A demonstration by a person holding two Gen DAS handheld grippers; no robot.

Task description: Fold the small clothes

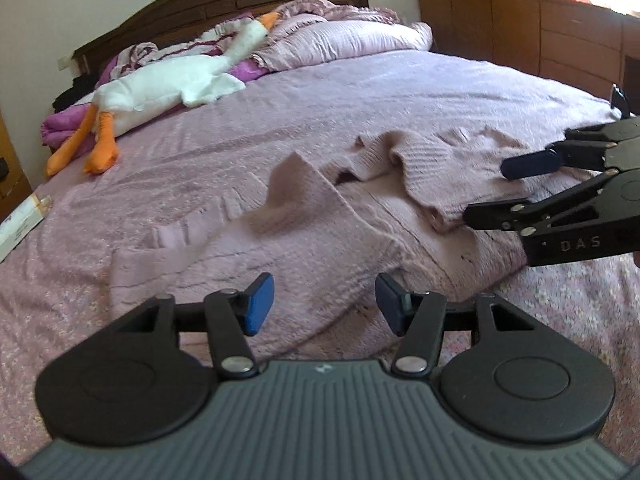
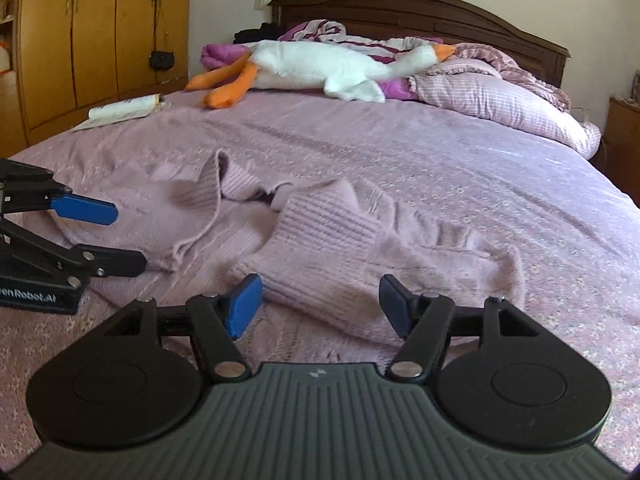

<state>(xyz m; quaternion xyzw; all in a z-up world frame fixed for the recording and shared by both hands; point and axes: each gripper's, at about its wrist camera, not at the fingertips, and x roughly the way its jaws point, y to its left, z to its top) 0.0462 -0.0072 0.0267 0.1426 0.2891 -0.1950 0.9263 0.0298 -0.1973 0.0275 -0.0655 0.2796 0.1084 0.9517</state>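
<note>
A small pale mauve knit sweater (image 1: 320,224) lies crumpled on the pink bedspread (image 1: 360,96), its sleeves partly folded over the body. My left gripper (image 1: 324,304) is open and empty, just above the sweater's near hem. My right gripper (image 2: 320,304) is open and empty over a ribbed sleeve of the sweater (image 2: 320,232). The right gripper also shows in the left wrist view (image 1: 492,192), open beside the sweater's right side. The left gripper shows in the right wrist view (image 2: 120,236), open at the sweater's left side.
A white plush goose (image 2: 320,64) with orange feet lies across the head of the bed by pink pillows (image 2: 500,96) and a purple blanket (image 1: 248,68). A booklet (image 2: 124,110) lies at the bed's left edge. Wooden wardrobe (image 2: 100,32) left, wooden dresser (image 1: 520,28) right.
</note>
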